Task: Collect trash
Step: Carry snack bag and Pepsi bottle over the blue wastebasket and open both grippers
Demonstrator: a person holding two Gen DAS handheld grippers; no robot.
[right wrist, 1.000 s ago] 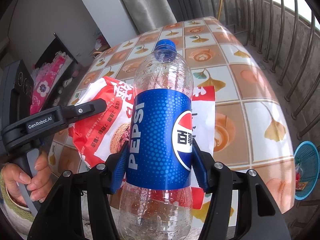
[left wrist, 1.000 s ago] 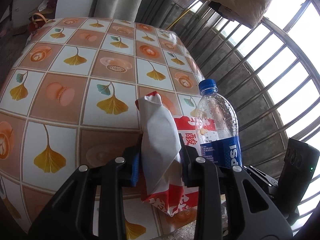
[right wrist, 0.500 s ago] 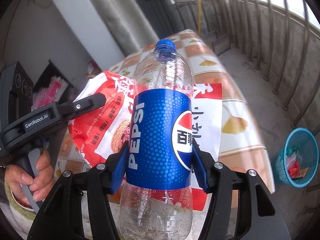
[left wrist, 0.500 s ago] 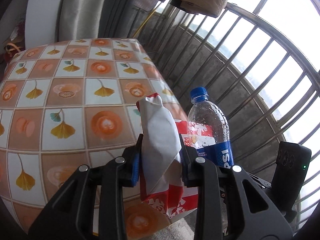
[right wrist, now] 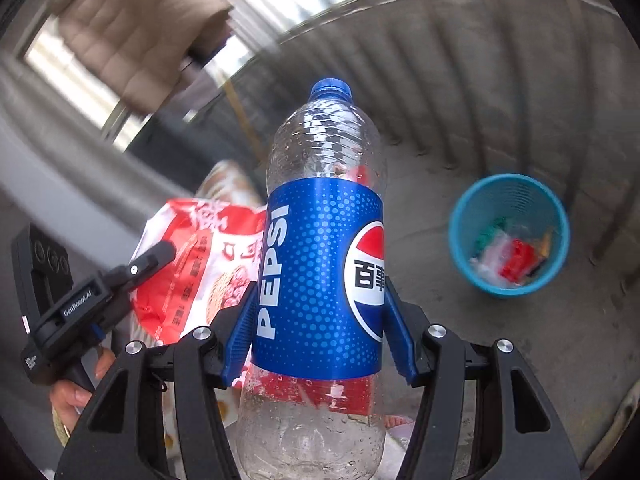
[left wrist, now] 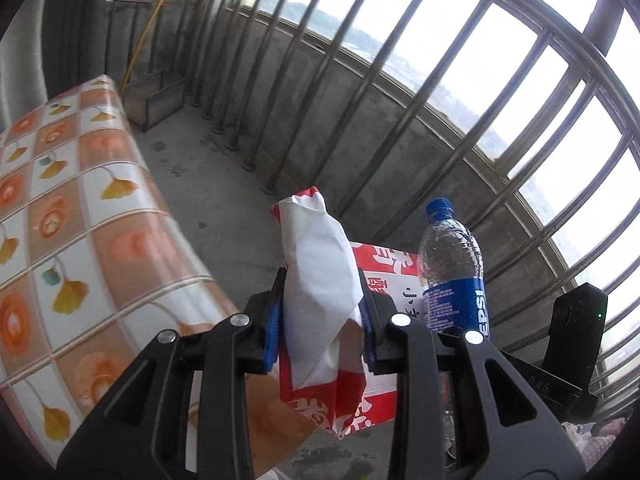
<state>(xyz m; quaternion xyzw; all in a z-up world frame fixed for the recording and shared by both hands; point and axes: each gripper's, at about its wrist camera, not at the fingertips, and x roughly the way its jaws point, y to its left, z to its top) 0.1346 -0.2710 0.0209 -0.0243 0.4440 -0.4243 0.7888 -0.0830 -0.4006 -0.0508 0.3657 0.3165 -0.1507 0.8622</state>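
Observation:
My left gripper is shut on a red and white snack bag and holds it in the air beside the table. The bag also shows in the right wrist view, with the left gripper clamped on it. My right gripper is shut on an empty clear Pepsi bottle with a blue cap and label, held upright. The bottle also shows in the left wrist view, to the right of the bag. A blue trash basket with several wrappers inside stands on the floor to the right of the bottle.
The table with the orange ginkgo-pattern cloth lies to the left of the bag. A metal railing on a low concrete wall runs along the balcony ahead. The concrete floor surrounds the basket. A beige jacket hangs above.
Both grippers have swung right, away from the table, with the bag and bottle still held. The table has slid left and the blue basket has come nearer in the right wrist view.

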